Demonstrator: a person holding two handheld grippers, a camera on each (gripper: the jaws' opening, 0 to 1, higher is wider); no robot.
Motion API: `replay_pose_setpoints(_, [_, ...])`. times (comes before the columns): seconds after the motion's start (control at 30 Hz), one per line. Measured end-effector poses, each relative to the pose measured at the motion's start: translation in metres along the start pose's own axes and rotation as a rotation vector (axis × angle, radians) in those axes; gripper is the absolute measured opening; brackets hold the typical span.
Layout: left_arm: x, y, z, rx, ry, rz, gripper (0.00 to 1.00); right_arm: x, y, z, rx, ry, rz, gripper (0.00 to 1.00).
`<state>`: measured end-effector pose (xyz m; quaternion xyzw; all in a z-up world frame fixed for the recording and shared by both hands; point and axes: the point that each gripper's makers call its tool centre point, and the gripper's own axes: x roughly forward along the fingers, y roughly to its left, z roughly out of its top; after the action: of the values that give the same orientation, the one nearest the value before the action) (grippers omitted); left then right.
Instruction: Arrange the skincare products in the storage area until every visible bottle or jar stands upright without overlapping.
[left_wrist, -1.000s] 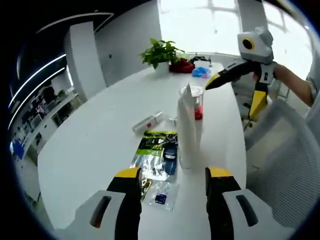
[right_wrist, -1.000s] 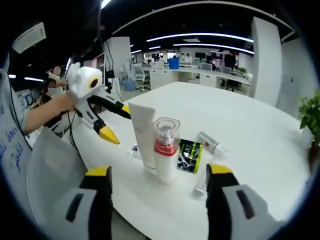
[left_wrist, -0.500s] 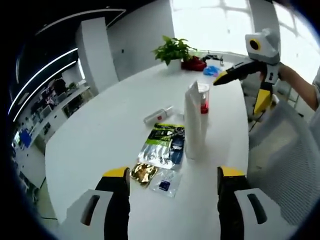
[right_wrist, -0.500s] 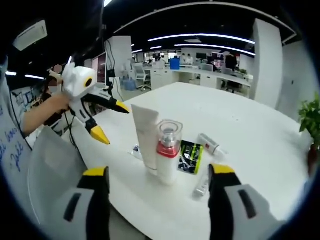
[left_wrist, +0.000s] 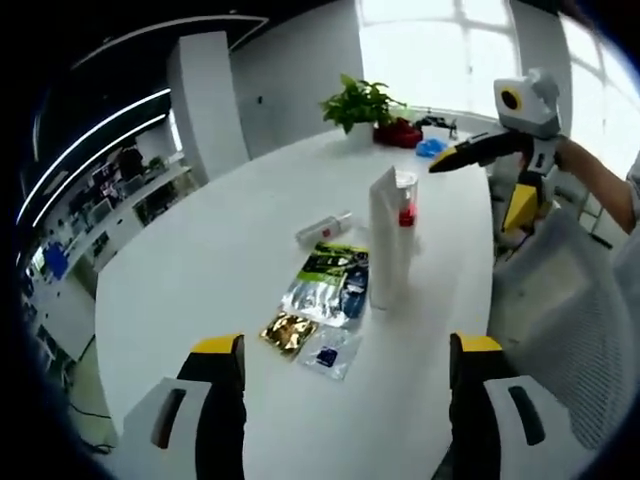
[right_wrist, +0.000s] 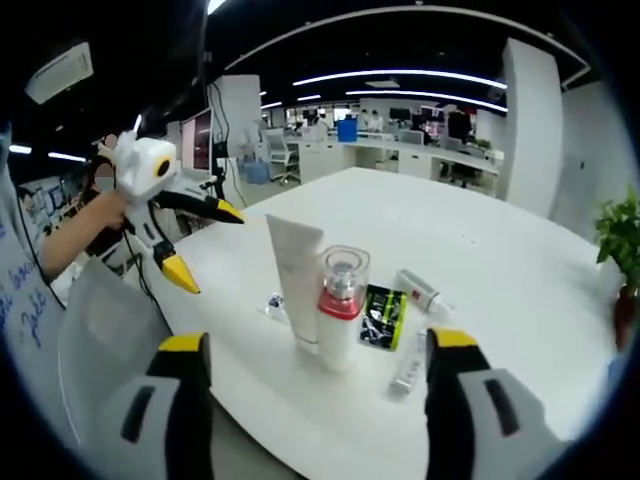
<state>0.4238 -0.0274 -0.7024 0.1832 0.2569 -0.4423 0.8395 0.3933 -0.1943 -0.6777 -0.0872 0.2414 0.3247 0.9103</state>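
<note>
Left gripper view looks along a long white table (left_wrist: 200, 270) in a bright office, with the left gripper (left_wrist: 340, 400) low in the foreground, its two yellow-tipped black jaws spread wide apart and holding nothing. Near the middle of the table a tall white squeeze tube (left_wrist: 384, 238) stands upright on its cap, and just behind it, touching or nearly touching, stands a clear-capped bottle with a red collar (left_wrist: 405, 205). Beside the tube's base lie flat packets: a green and black foil sachet (left_wrist: 325, 285), a small gold sachet (left_wrist: 287, 332) and a small clear sachet (left_wrist: 328, 350). A small white tube (left_wrist: 322, 229) lies on its side a little farther back. A potted green plant (left_wrist: 362, 103) sits at the far end of the table. At the upper right a person's hand holds the right gripper (left_wrist: 490, 170) above the table edge, its jaws spread and empty. Right gripper view shows the same group from the opposite side: the right gripper (right_wrist: 320, 375) with jaws wide apart and empty, the white squeeze tube (right_wrist: 296, 280) and the red-collared bottle (right_wrist: 342, 305) upright side by side, the green sachet (right_wrist: 382, 312) lying flat behind them, the small white tube (right_wrist: 422, 290) on its side, and a slim clear item (right_wrist: 405, 375) lying near the right jaw. The left gripper (right_wrist: 195, 240) is held at the upper left, jaws spread.
</note>
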Motion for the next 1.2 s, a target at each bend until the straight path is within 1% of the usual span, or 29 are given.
replay_pose_setpoints(0.1, [-0.004, 0.002, -0.002, -0.025, 0.002, 0.012, 0.84, -0.001, 0.001, 0.000, 0.000, 0.002, 0.001, 0.92])
replay_pose_setpoints(0.23, [-0.009, 0.001, -0.007, -0.036, 0.009, 0.017, 0.86, -0.004, 0.002, 0.000, 0.011, 0.003, -0.003, 0.96])
replay_pose_setpoints(0.37, [-0.016, -0.001, -0.010, -0.048, 0.015, 0.027, 0.89, -0.008, 0.000, -0.002, 0.000, 0.016, -0.027, 0.99])
replay_pose_setpoints(0.63, [-0.023, -0.009, -0.010, -0.048, 0.012, 0.031, 0.94, -0.012, -0.001, -0.001, -0.003, 0.029, -0.040, 0.99])
replay_pose_setpoints(0.9, [-0.025, -0.008, -0.012, -0.054, 0.014, 0.041, 0.97, -0.011, -0.001, -0.002, -0.008, 0.042, -0.043, 1.00])
replay_pose_setpoints(1.07, [-0.025, -0.009, -0.013, -0.069, 0.019, 0.047, 0.97, -0.007, -0.008, -0.005, -0.015, 0.054, -0.040, 1.00])
replay_pose_setpoints(1.2, [-0.022, -0.010, -0.013, -0.074, 0.025, 0.049, 0.97, -0.003, -0.017, -0.009, -0.019, 0.067, -0.037, 1.00])
